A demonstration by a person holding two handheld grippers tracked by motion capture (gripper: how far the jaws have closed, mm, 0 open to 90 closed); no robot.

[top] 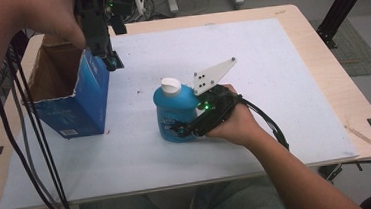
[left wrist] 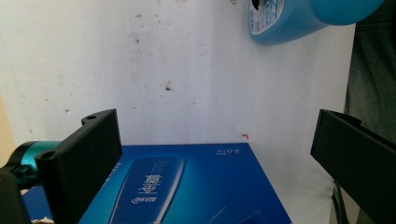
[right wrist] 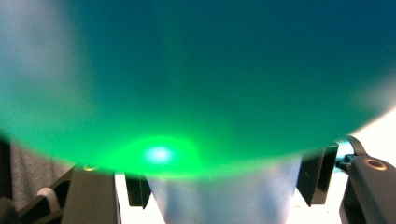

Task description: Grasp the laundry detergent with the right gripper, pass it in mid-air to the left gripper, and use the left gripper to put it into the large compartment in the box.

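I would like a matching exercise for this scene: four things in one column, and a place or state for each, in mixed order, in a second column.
1. blue bottle
2. blue box
3. left gripper
4. white cap

a. on top of the bottle
b. top open, upright at the mat's left
c. jaws wide apart above the box
d. upright between the right gripper's jaws

Pairs: 1-d, 2-b, 3-c, 4-a

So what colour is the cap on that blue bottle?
White; the cap tops the blue bottle, clearest in the high view.
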